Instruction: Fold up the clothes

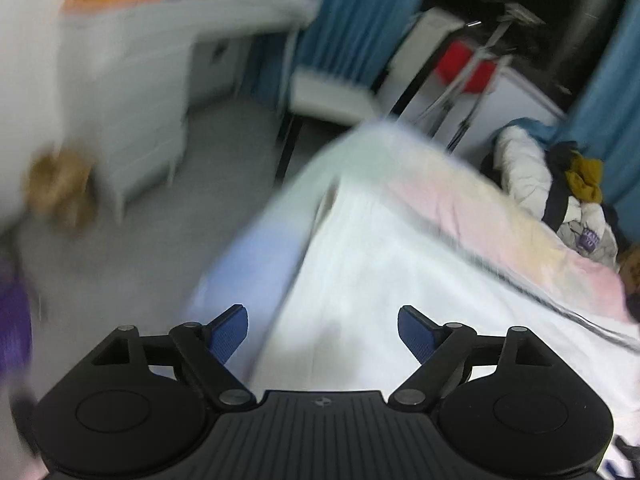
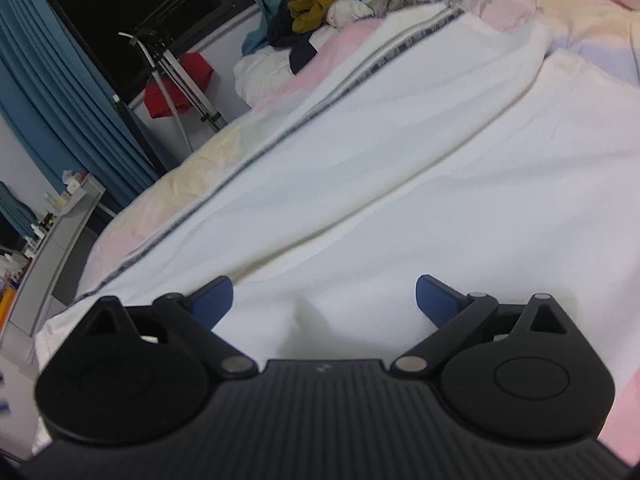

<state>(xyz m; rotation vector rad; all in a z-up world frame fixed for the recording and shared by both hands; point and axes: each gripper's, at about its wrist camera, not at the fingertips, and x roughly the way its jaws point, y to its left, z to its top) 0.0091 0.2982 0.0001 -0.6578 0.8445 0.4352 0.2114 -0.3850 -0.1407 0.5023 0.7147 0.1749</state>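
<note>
A large white garment (image 2: 400, 168) with a dark striped hem lies spread flat on a bed with pastel pink, yellow and blue bedding (image 2: 580, 12). It also shows in the left wrist view (image 1: 380, 280), which is blurred. My left gripper (image 1: 322, 330) is open and empty, above the garment's edge near the bed's corner. My right gripper (image 2: 324, 300) is open and empty, low over the white cloth, with a crease running ahead of it.
A pile of other clothes (image 2: 320, 12), white, mustard and dark, lies at the far end of the bed (image 1: 560, 184). A drying rack with a red cloth (image 2: 176, 84), blue curtains (image 2: 60, 92), a white dresser (image 1: 132, 100) and grey floor (image 1: 160, 240) surround the bed.
</note>
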